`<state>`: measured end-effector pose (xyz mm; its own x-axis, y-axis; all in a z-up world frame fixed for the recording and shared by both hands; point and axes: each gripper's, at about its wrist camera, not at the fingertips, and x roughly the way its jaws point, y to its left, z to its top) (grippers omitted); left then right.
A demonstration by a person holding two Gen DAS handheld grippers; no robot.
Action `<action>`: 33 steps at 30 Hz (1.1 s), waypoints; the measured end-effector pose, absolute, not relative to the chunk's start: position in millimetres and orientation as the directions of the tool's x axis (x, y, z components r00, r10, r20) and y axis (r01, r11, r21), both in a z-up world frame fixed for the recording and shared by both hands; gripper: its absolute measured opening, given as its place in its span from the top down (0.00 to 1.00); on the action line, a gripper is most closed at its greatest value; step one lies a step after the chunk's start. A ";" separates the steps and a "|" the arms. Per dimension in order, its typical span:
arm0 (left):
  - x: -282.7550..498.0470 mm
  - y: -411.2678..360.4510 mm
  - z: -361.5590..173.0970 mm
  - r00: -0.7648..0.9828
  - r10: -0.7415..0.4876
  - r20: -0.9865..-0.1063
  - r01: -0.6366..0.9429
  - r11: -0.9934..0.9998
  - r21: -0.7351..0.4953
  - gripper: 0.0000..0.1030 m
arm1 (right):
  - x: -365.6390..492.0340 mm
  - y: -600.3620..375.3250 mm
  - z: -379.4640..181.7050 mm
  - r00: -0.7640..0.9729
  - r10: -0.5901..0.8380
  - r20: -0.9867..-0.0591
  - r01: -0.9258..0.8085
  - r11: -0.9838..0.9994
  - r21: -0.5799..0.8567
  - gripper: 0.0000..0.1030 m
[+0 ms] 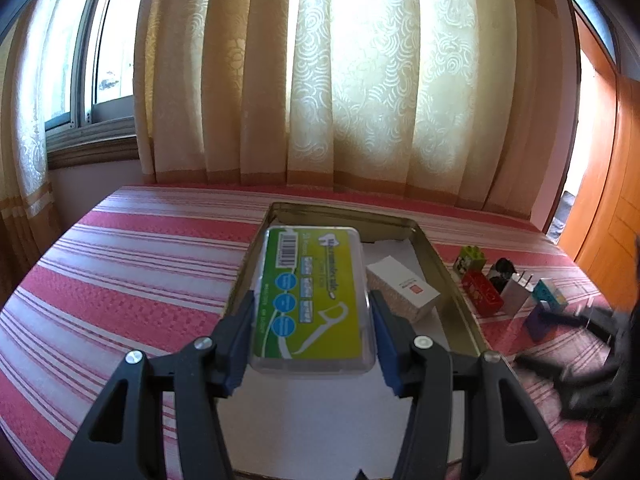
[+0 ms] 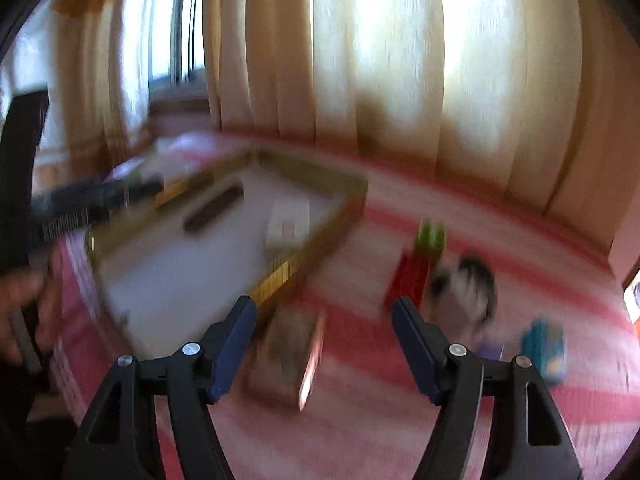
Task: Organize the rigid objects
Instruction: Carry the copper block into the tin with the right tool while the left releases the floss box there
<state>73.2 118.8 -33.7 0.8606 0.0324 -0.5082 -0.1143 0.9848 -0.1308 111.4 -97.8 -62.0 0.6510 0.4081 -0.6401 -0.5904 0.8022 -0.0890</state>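
- Floss-pick box (image 1: 312,296), clear plastic with a green-yellow label, sits between our left gripper (image 1: 312,340) fingers (image 1: 240,340); both blue pads press its long sides, so we have it clamped at a middling width.
- Box is over the white-lined metal tray (image 1: 452,280), on the tray's left half; we cannot tell whether its underside touches the liner or is just above it.
- Small white carton (image 1: 402,290) with a red mark lies inside the tray, just right of the box, apart from the right pad.
- Right of the tray on the striped red-pink surface (image 1: 132,272): green block (image 1: 470,260), red block (image 1: 482,294), white plug adapter (image 1: 516,294), teal item (image 1: 550,292), purple item (image 1: 538,322), all close together. Black-and-white thing behind the adapter is too small to name.
- Right gripper (image 2: 324,348) shows no contact with anything; its fingers (image 2: 234,348) stand fairly wide with a brownish flat box (image 2: 286,356) on the surface in the gap between them, pads off it.
- Right wrist view is heavily motion-blurred: tray (image 2: 276,280), carton (image 2: 288,220), red block (image 2: 408,280), teal item (image 2: 544,348) read only as colour patches; a dark streak on the tray liner we cannot identify.
- Left edge of that view: a hand (image 2: 24,312) on the other gripper's dark body, cut off by the frame.
- Near end of the tray is hidden behind our left gripper; dark blurred shapes at the left wrist view's right edge are hard to make out.
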 end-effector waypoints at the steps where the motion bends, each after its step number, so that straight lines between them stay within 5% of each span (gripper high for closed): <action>1: 73.0 116.8 -34.9 0.861 0.031 -0.508 -0.113 0.985 -0.133 0.48 | 109.4 -98.4 -68.6 0.628 0.407 -0.664 -0.598 0.797 -0.076 0.30; 9: 75.1 110.5 -35.9 0.855 0.039 -0.517 -0.109 0.988 -0.106 0.48 | 125.7 -78.7 -104.3 0.529 0.380 -0.759 -0.599 0.800 -0.016 0.32; 10: 76.1 111.0 -36.2 0.854 0.040 -0.519 -0.110 0.988 -0.105 0.48 | 126.9 -80.1 -102.5 0.526 0.390 -0.756 -0.598 0.801 -0.002 0.50; 11: 77.6 111.3 -36.5 0.851 0.041 -0.523 -0.109 0.989 -0.099 0.48 | 127.1 -80.8 -101.2 0.528 0.390 -0.754 -0.603 0.798 -0.010 0.53; 23: 107.8 117.0 -37.8 0.800 0.050 -0.598 -0.095 0.994 -0.044 0.48 | 135.5 -73.7 -32.8 0.643 0.440 -0.627 -0.595 0.803 -0.047 0.54; 33: 130.5 126.3 -45.4 0.738 0.130 -0.662 -0.134 0.990 0.045 0.48 | 166.3 22.3 -48.9 0.604 0.434 -0.668 -0.674 0.726 -0.138 0.53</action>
